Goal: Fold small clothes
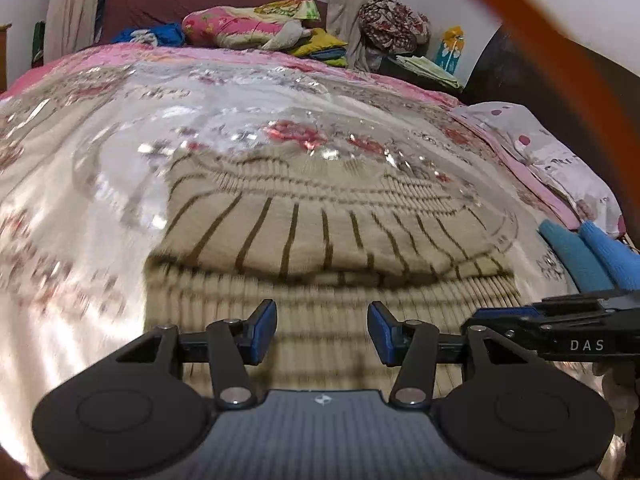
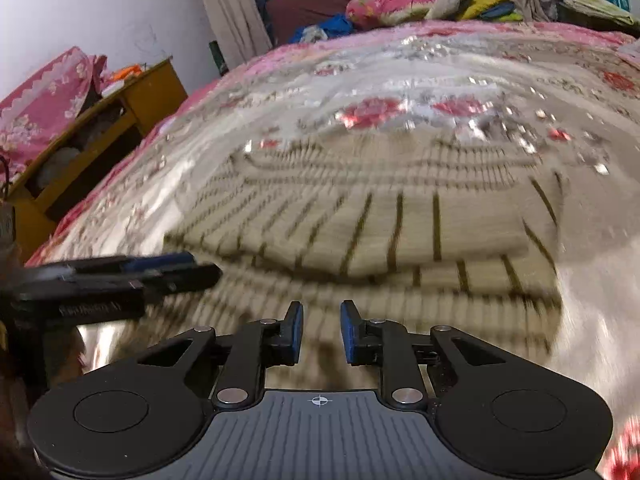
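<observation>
A beige knit garment with thin dark stripes [image 1: 320, 236] lies partly folded on the shiny floral bedspread [image 1: 100, 160], one layer doubled over another. My left gripper [image 1: 322, 330] is open and empty just above its near edge. My right gripper [image 2: 320, 330] is open with a narrower gap, empty, above the same garment [image 2: 400, 220]. The right gripper shows at the right edge of the left wrist view [image 1: 560, 320]. The left gripper shows at the left of the right wrist view [image 2: 120, 276]. Both views are motion-blurred.
Pillows and folded bedding [image 1: 256, 26] are piled at the bed's far end. A spotted pillow [image 1: 560, 160] and a blue cloth [image 1: 588, 256] lie at the right. A wooden bedside cabinet [image 2: 100, 128] stands left of the bed.
</observation>
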`<state>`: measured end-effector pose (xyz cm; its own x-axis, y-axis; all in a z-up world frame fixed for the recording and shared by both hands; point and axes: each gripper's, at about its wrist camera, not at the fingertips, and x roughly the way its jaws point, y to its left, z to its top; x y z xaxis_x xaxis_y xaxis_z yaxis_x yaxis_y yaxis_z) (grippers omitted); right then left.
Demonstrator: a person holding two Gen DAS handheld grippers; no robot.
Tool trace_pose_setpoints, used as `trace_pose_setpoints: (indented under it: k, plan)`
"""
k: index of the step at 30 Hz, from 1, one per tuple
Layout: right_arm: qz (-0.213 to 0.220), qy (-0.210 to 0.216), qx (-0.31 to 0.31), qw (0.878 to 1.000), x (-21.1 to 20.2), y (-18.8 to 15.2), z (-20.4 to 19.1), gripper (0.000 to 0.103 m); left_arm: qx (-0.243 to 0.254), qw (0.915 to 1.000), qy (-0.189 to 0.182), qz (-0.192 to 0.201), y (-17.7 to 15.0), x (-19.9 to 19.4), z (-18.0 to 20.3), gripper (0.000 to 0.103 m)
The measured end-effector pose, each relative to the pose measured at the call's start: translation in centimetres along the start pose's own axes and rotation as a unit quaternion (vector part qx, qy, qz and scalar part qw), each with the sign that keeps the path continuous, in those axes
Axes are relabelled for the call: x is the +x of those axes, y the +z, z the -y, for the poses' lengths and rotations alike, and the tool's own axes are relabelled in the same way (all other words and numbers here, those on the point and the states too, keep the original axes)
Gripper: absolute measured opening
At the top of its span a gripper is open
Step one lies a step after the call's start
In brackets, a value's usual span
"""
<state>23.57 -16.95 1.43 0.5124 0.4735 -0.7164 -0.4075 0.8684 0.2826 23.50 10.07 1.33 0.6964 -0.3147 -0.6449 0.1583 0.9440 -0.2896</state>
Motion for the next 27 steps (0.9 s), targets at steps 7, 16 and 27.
trace_pose_setpoints:
  k: [7,16,27]
  plan:
    - [-0.034,-0.019,0.007,0.999,-4.4,-5.0,0.5,0.022,-0.009,0.9998,0.002,-0.018,-4.3,-4.1,-0.3,0.054]
    - [-0.070,-0.074,-0.007,0.995,-8.0,-9.7,1.1,0.026,-0.026,0.9987,0.032,-0.029,-8.9,-8.2,-1.1,0.054]
    - [-0.094,-0.124,0.000,0.988,-12.1,-12.5,3.1,0.028,-0.056,0.9961,0.044,-0.051,-12.5,-11.4,-1.8,0.054]
